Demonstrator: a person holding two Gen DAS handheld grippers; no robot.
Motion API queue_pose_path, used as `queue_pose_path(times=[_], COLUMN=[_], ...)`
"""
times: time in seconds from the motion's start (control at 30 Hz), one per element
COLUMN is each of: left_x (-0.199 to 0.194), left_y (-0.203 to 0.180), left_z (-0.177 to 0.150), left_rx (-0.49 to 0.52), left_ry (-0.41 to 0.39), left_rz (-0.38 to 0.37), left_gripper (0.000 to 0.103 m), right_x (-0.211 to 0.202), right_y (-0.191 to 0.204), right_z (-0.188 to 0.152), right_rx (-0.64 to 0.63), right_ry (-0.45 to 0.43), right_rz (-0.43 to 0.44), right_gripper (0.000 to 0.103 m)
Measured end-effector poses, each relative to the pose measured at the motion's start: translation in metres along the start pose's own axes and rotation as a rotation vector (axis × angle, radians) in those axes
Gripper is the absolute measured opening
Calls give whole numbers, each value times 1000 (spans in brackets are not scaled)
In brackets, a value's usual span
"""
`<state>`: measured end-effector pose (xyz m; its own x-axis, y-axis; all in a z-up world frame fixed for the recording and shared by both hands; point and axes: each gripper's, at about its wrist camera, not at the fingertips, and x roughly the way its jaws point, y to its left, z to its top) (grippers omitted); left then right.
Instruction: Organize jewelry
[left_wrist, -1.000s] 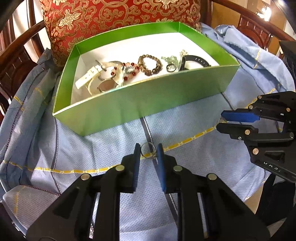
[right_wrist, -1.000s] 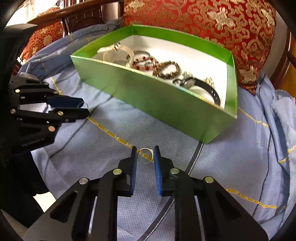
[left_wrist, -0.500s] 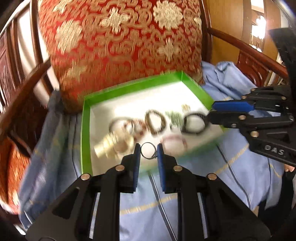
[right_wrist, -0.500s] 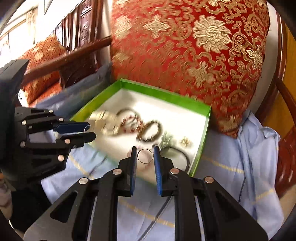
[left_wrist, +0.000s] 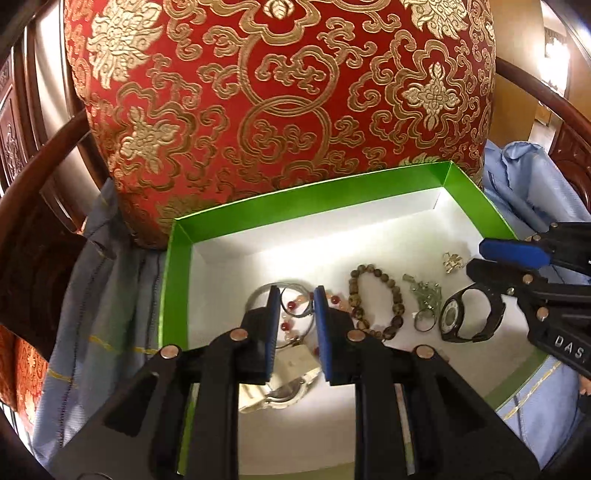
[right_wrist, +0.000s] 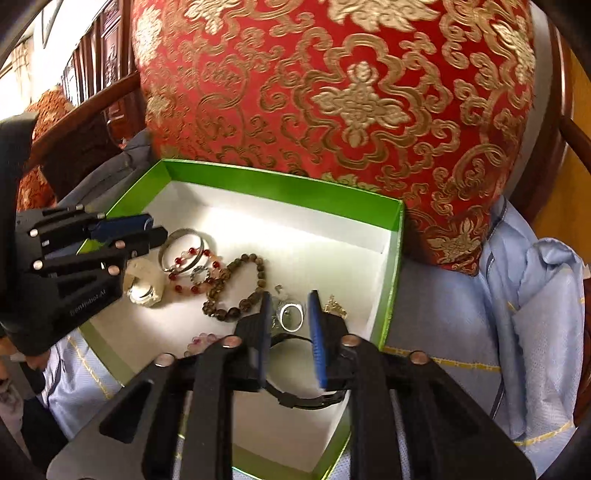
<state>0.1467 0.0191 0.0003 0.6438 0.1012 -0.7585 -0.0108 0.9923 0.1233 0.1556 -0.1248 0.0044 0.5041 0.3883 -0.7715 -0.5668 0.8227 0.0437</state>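
Observation:
The green box (left_wrist: 306, 192) with a white inside holds a brown bead bracelet (left_wrist: 397, 295), a black watch (left_wrist: 452, 321), a white watch (left_wrist: 284, 395) and red beads (right_wrist: 184, 288). My left gripper (left_wrist: 296, 295) hangs over the box's left part with its jaws opening. A thin ring (left_wrist: 295, 314) sits low between its pads and looks loose. My right gripper (right_wrist: 290, 295) is over the box's right part, also opening. A silver ring (right_wrist: 291, 316) lies in its gap, clear of both pads. Each gripper shows side-on in the other's view (left_wrist: 476, 260) (right_wrist: 157, 229).
A big red and gold cushion (left_wrist: 277, 92) stands right behind the box. A light blue cloth (right_wrist: 517, 314) covers the seat around it. Dark wooden chair rails (left_wrist: 44, 177) curve along both sides. A gold charm (left_wrist: 451, 260) and a small ring (left_wrist: 424, 321) lie in the box.
Both grippers went forward and up from above the blue cloth to over the box, each carrying a ring. Their jaws now stand wider and the rings have slipped lower between the pads.

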Motion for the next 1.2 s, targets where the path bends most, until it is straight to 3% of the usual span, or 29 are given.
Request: queue_pose_path(times=[0.07,0.2,0.4,0.57,0.63,1.2], left_x=[-3,-14,-30,-36,-38,-36], left_y=[-2,-5,-2,0,0,1], left_z=[2,-3,-18,-28,-29,-31], left_rx=[-5,-8,-61,-75,-70,-56], left_ry=[-16,-42,-27,-24,-21,-1], left_rz=[-12,-10,-20,41,35,24], left_gripper=[43,67,89,98,98,99], right_x=[-7,-21,-24,-31,-35,-35], right_y=[-2,-6,-4,4,7,13], right_z=[1,0,-7,-14,-15,-23], right_rx=[22,51,85,65,69,83], right_ry=[-19,-52,-38,-50,-70,-75], right_rz=[0,-3,-28,-51,-59,-39], right_gripper=[59,77,90,92,98,100])
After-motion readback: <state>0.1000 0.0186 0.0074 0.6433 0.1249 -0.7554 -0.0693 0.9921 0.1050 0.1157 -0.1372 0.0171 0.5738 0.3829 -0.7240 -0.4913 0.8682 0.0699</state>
